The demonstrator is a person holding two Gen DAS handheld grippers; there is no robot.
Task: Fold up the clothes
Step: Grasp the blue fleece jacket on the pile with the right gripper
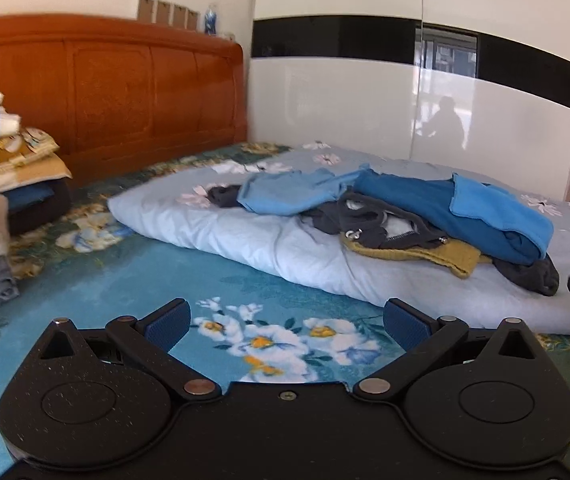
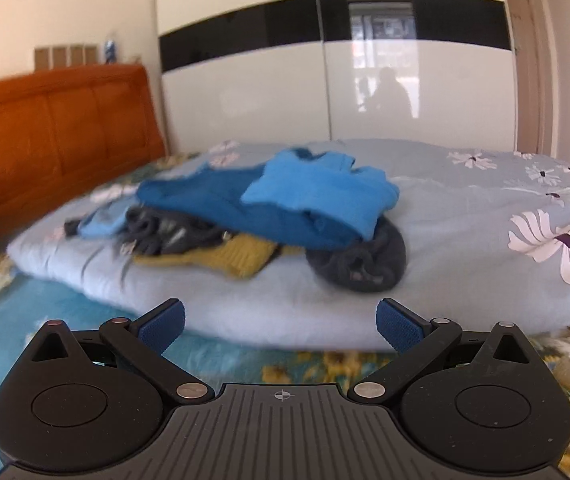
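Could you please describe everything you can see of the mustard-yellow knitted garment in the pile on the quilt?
The mustard-yellow knitted garment looks like thick ribbed wool. It lies crumpled and unfolded at the bottom of the clothes pile, on the pale blue floral quilt, near its front edge. Only part of it shows: a dark grey garment with metal fittings lies on top of it, and the deep blue garment covers it further back. Its shape and type cannot be told. Neither hand-held gripper touches it.

Glossy wardrobe (image 1: 365,104), polished wood headboard (image 1: 117,92), soft cloth quilt (image 2: 465,240)
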